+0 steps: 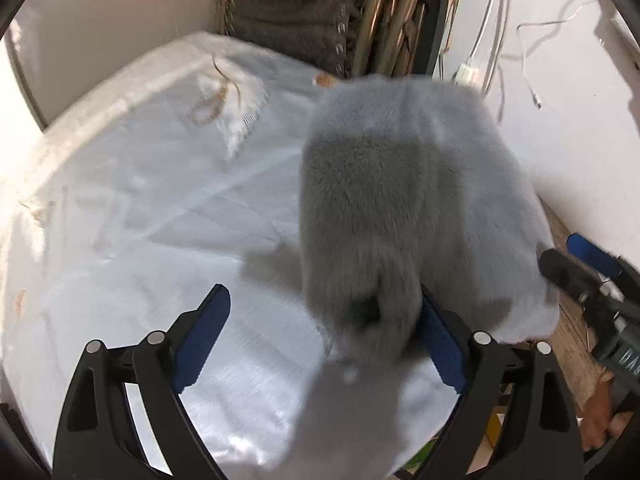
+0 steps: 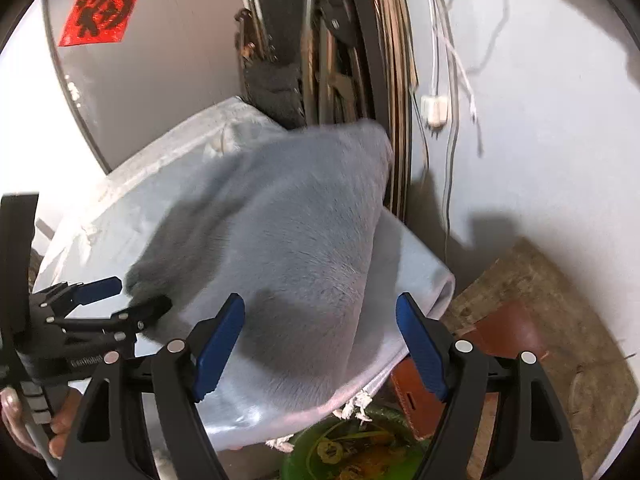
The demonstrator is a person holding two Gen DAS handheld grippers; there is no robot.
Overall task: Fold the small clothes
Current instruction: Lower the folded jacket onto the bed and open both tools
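Observation:
A grey fluffy garment (image 1: 400,184) lies humped on the right side of the white-covered surface (image 1: 140,220). It is blurred, and its near corner droops against the right finger of my left gripper (image 1: 322,300). That gripper is open, its blue pads (image 1: 208,328) wide apart. In the right wrist view the same garment (image 2: 288,232) bulges up beyond my right gripper (image 2: 320,308), which is open with nothing pinched. My left gripper (image 2: 142,292) shows at the left, at the garment's dark corner. My right gripper (image 1: 560,248) appears at the cloth's right edge.
A crumpled white cloth with brown string (image 1: 228,100) lies at the far left of the surface. Folded wooden frames (image 2: 344,60) stand behind. Cables and a plug (image 2: 434,110) hang on the white wall. A green basin (image 2: 352,444) and a brown stool (image 2: 504,336) sit below.

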